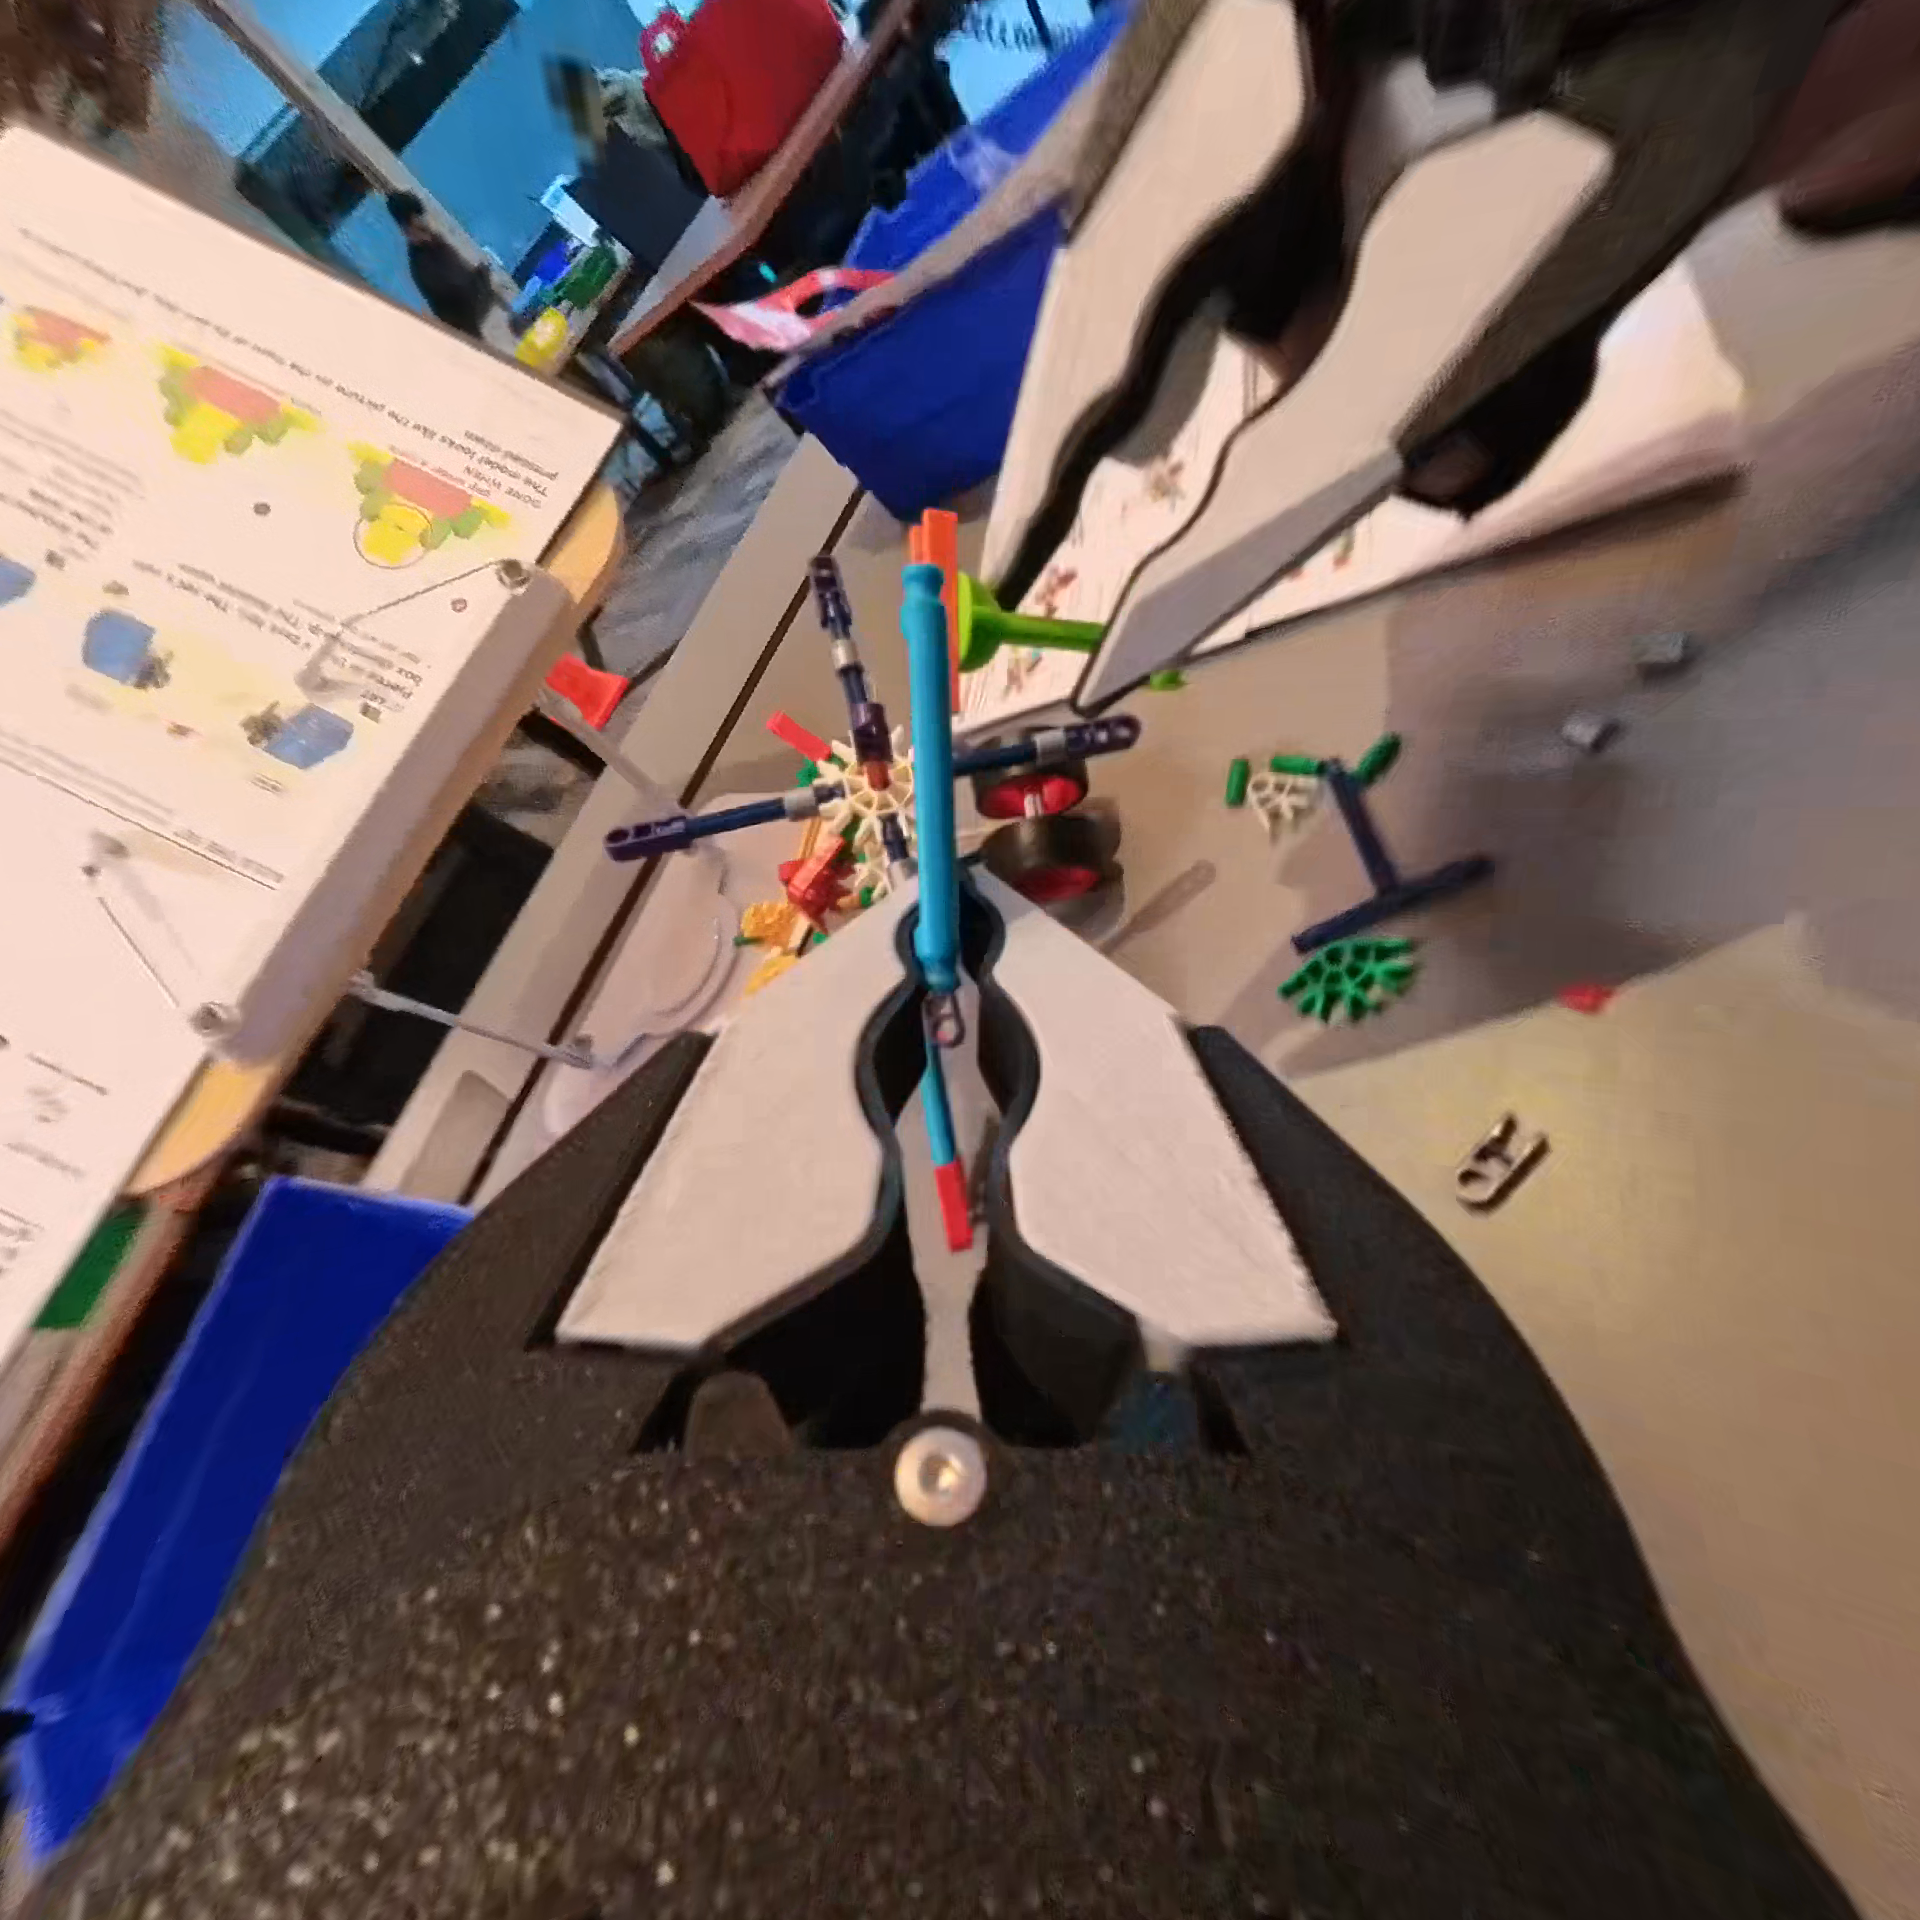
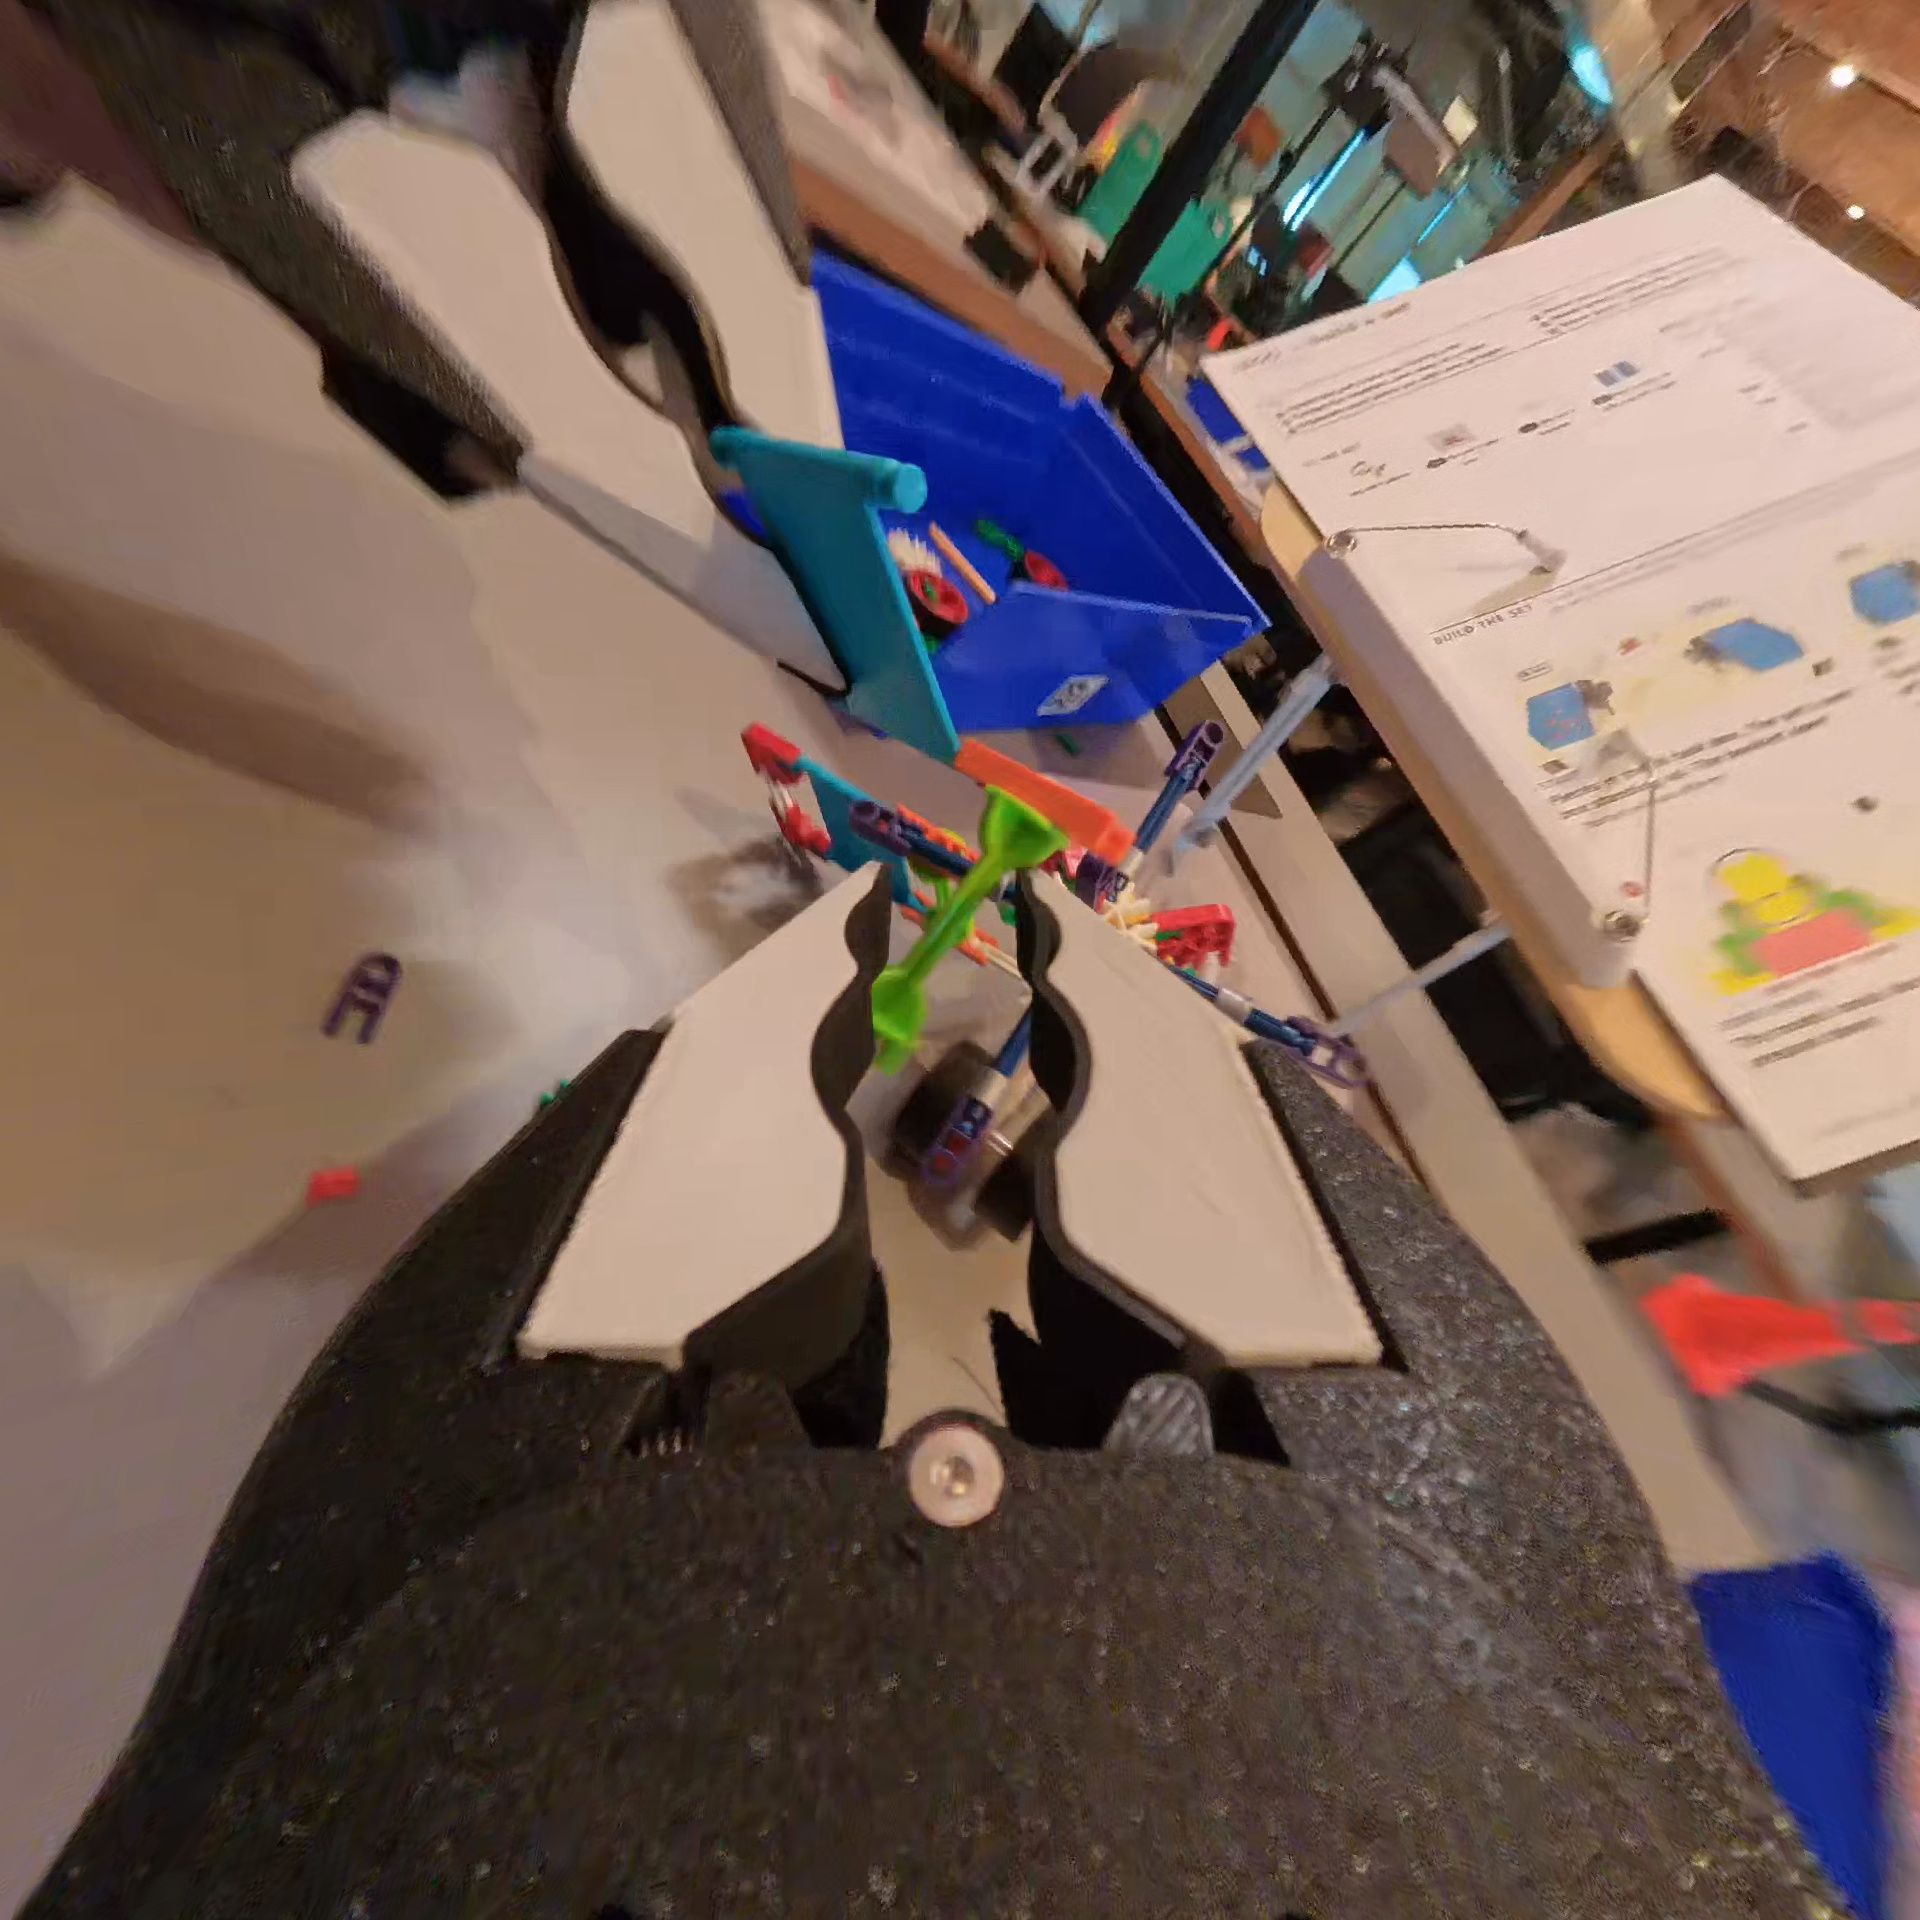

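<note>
My left claw (image 1: 940, 914) is pinching a teal panel (image 1: 928, 769) edge-on, so it looks like a thin bar standing up from the fingertips. An orange piece (image 1: 932, 545) joins its top end. Just behind it sits the toy model (image 1: 862, 800): a white snowflake hub with dark blue rods spoking out, red and yellow bits low down, and two black wheels with red hubs (image 1: 1044, 831) beside it on the desk (image 1: 1558, 1195).

My right claw (image 2: 956, 914) is slightly spread, with a lime green rod (image 2: 961, 914) between the tips; I cannot tell whether the pads actually grip it. Below the fingers I see a black wheel (image 2: 961, 1138) on a blue axle.

Farther out on the desk lie a green connector (image 1: 1345, 971), a blue T-shaped rod piece (image 1: 1371, 862) and a small grey clip (image 1: 1496, 1158). A blue bin (image 2: 1039, 520) holds loose parts, and an instruction sheet (image 2: 1662, 623) leans on a stand at the desk's edge.
</note>
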Demonstrator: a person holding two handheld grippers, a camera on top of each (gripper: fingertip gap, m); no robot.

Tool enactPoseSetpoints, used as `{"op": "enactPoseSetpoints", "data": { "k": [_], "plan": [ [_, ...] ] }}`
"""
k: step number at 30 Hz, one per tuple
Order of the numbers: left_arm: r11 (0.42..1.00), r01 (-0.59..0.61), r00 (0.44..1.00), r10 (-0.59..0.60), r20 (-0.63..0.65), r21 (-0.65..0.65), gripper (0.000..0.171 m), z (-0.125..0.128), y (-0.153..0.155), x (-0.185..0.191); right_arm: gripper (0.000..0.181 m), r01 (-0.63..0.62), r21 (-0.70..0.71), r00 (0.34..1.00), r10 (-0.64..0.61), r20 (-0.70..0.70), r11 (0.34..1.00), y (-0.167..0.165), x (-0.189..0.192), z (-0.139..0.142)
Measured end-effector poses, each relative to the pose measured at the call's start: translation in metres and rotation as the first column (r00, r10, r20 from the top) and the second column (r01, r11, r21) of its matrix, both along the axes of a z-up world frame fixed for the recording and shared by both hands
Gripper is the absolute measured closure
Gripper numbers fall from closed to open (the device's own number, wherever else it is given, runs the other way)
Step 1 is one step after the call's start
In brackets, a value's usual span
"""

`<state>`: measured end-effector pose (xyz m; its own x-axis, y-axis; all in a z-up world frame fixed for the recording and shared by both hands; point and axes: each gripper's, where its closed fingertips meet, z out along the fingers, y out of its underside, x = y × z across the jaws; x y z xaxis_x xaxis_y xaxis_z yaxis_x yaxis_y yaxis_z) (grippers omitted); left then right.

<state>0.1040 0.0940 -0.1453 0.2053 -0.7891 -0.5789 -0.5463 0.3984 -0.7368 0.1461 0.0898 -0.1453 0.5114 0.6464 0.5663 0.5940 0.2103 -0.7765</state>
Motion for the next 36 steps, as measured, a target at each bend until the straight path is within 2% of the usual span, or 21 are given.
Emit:
{"op": "enactPoseSetpoints", "data": {
  "k": [2,5,8,12,14,16,19,21,22,25,26,28,30,32,34,36],
  "plan": [
    [0.997,0.003,0.990,0.008,-0.142,0.077,0.171,-0.006,0.000,-0.003,0.153,0.068,0.106,0.983,-0.085,0.163,0.992,0.007,0.007,0.000],
    [0.984,0.012,0.965,0.035,-0.259,0.176,0.171,-0.003,0.002,-0.005,0.152,0.075,0.205,0.943,-0.136,0.304,0.976,0.006,0.006,0.000],
    [0.969,0.027,0.940,0.058,-0.337,0.244,0.171,0.001,0.003,-0.006,0.151,0.096,0.246,0.915,-0.183,0.360,0.964,0.005,0.009,0.000],
    [0.964,0.019,0.925,0.084,-0.370,0.266,0.171,0.007,0.001,-0.003,0.151,0.096,0.263,0.915,-0.190,0.357,0.960,-0.007,0.011,0.010],
    [0.962,0.002,0.924,0.102,-0.369,0.273,0.171,0.010,0.004,-0.005,0.151,0.076,0.245,0.936,-0.154,0.316,0.966,-0.015,0.006,0.013],
    [0.965,0.003,0.924,0.097,-0.371,0.261,0.171,0.012,0.004,-0.006,0.151,0.089,0.264,0.931,-0.174,0.321,0.960,-0.010,0.007,0.012],
    [0.960,0.007,0.910,0.109,-0.400,0.279,0.171,0.009,0.004,-0.005,0.135,0.091,0.304,0.945,-0.178,0.273,0.948,-0.007,-0.002,0.020],
    [0.954,-0.014,0.906,0.138,-0.400,0.298,0.171,0.013,0.008,-0.009,0.142,0.067,0.263,0.959,-0.136,0.250,0.962,-0.010,0.000,0.020],
    [0.962,-0.005,0.912,0.116,-0.393,0.272,0.171,0.014,0.005,-0.009,0.146,0.064,0.269,0.963,-0.130,0.235,0.961,-0.011,0.001,0.023],
    [0.957,-0.023,0.904,0.144,-0.402,0.291,0.171,0.016,0.009,-0.011,0.149,0.028,0.233,0.953,-0.096,0.287,0.972,-0.018,0.000,0.015],
    [0.961,-0.024,0.907,0.138,-0.399,0.277,0.171,0.016,0.009,-0.010,0.152,-0.012,0.195,0.958,-0.044,0.282,0.981,-0.025,-0.002,0.013],
    [0.959,-0.027,0.907,0.142,-0.397,0.282,0.171,0.013,0.010,-0.009,0.153,-0.051,0.189,0.978,0.011,0.209,0.981,-0.035,-0.004,0.024],
    [0.965,-0.008,0.910,0.116,-0.397,0.263,0.171,0.009,0.005,-0.003,0.151,0.028,0.244,0.979,-0.075,0.187,0.969,-0.023,0.000,0.033],
    [0.962,0.016,0.908,0.099,-0.407,0.272,0.171,0.005,0.000,0.004,0.142,0.064,0.271,0.958,-0.135,0.252,0.960,-0.009,-0.002,0.024],
    [0.957,0.027,0.915,0.093,-0.394,0.288,0.171,0.007,-0.005,0.011,0.148,0.120,0.265,0.917,-0.209,0.339,0.957,0.008,0.004,0.005],
    [0.951,0.048,0.921,0.076,-0.381,0.306,0.171,0.011,-0.011,0.016,0.159,0.192,0.329,0.875,-0.313,0.369,0.925,0.024,0.016,0.003]
  ]
}}
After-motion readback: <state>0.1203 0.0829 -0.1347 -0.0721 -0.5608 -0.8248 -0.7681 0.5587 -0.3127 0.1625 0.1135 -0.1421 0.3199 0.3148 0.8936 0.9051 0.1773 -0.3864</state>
